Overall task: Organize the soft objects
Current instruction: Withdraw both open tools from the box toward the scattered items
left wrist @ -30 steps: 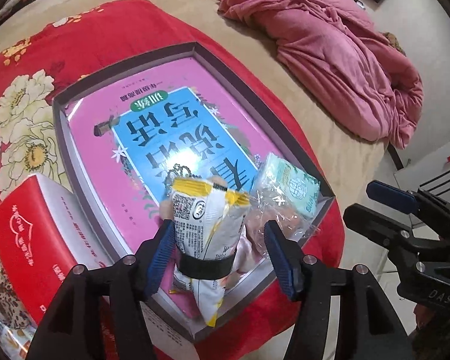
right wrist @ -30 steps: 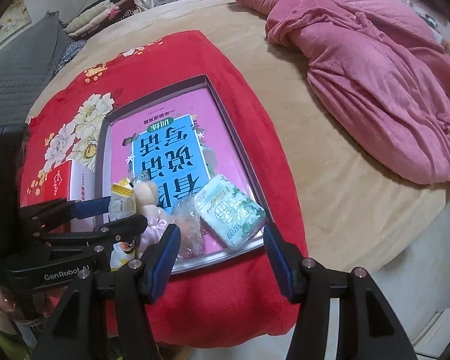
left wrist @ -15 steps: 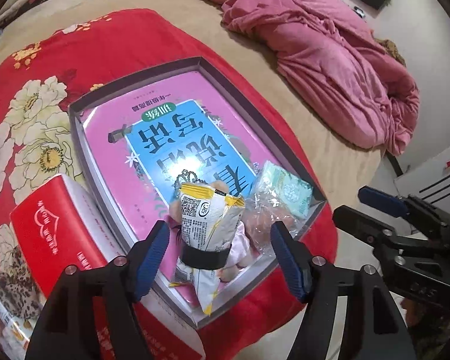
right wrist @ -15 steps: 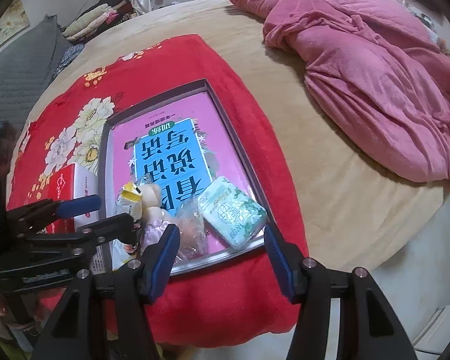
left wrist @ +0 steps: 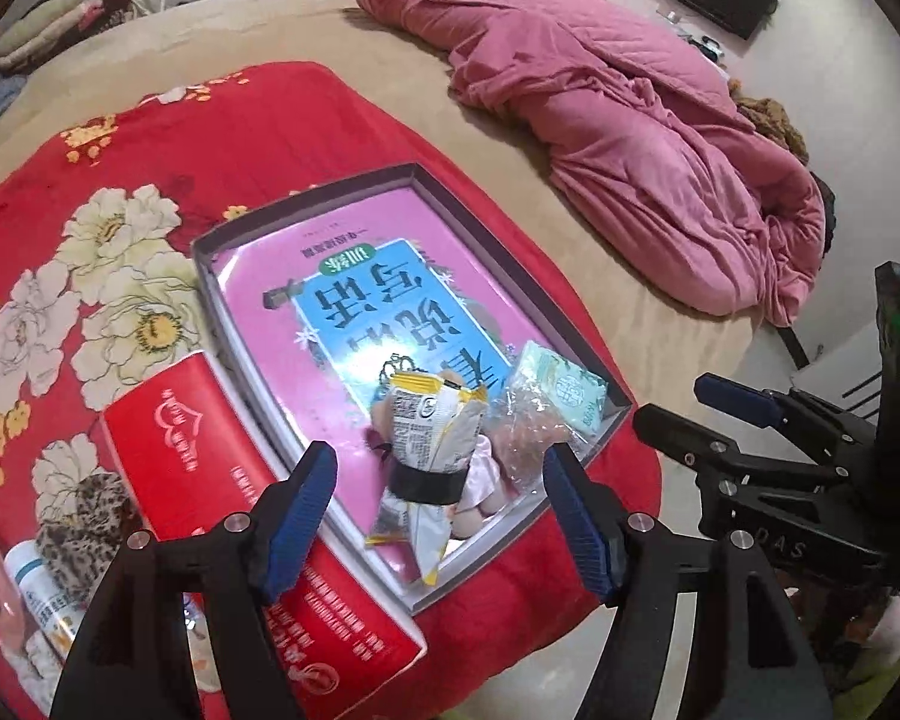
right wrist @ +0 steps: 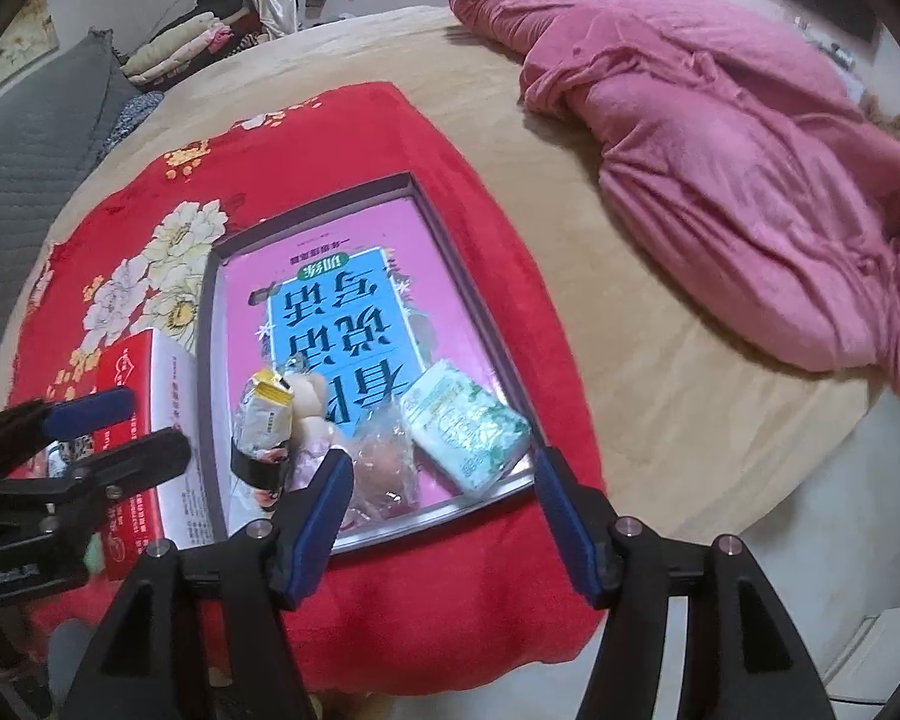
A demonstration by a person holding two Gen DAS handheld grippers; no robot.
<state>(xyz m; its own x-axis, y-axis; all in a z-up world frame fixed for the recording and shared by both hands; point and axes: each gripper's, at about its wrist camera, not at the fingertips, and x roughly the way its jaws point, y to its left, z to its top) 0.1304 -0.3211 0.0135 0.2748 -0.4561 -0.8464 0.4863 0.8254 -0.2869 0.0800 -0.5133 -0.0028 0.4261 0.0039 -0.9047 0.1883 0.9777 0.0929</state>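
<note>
Left hand-held gripper [left wrist: 441, 510] lifted off snack packet [left wrist: 429, 450], jaws apart, right hand-held gripper [right wrist: 444, 507] opening, empty, plush toy [right wrist: 312, 414] half hidden

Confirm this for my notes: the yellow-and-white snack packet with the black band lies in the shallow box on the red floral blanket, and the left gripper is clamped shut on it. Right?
Not quite. The snack packet does lie in the shallow box on the red floral blanket, but the left gripper is not clamped on it: its fingers stand apart, clear of the packet on both sides. The left wrist view shows this.

Tan bed [right wrist: 660, 372] w/ rumpled pink quilt [right wrist: 738, 138] at right, folded clothes [right wrist: 174, 45] stacked behind, pale floor [right wrist: 858, 570] beyond.
</note>
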